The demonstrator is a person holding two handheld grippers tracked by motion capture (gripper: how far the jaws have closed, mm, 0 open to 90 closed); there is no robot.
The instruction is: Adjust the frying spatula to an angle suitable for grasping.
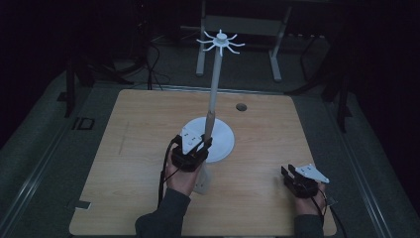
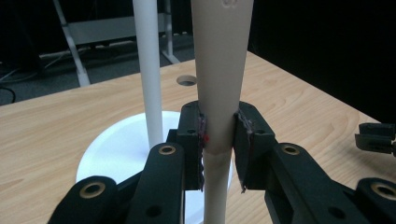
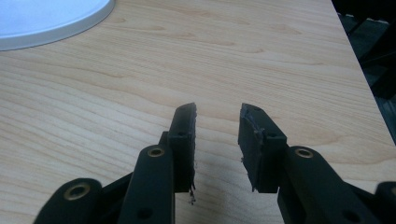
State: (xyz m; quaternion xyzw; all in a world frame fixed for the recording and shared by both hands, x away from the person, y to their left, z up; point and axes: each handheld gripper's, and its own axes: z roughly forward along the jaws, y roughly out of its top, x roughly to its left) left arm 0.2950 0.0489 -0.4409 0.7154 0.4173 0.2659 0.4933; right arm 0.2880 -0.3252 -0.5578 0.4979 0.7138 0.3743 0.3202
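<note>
A white stand with a round base point(image 1: 225, 144) and a thin pole point(image 2: 148, 70) rises from the middle of the wooden table point(image 1: 138, 129), with a crown of hooks point(image 1: 220, 42) at its top. Just in front of the pole, my left gripper point(image 1: 205, 144) is shut on a cream tapered rod point(image 2: 219, 70) that stands upright. Its pads point(image 2: 201, 135) press on the rod's narrow part, and the rod's lower end point(image 1: 202, 184) shows below the hand. My right gripper point(image 1: 288, 171) rests open near the table's front right, with bare wood between its jaws point(image 3: 217, 112).
A small round hole point(image 1: 241, 107) sits in the table behind the stand. The stand's base edge point(image 3: 46, 18) lies far left of the right gripper. A metal frame point(image 1: 275, 49) stands on the dark floor beyond the table. The right edge of the table point(image 3: 359, 70) is close.
</note>
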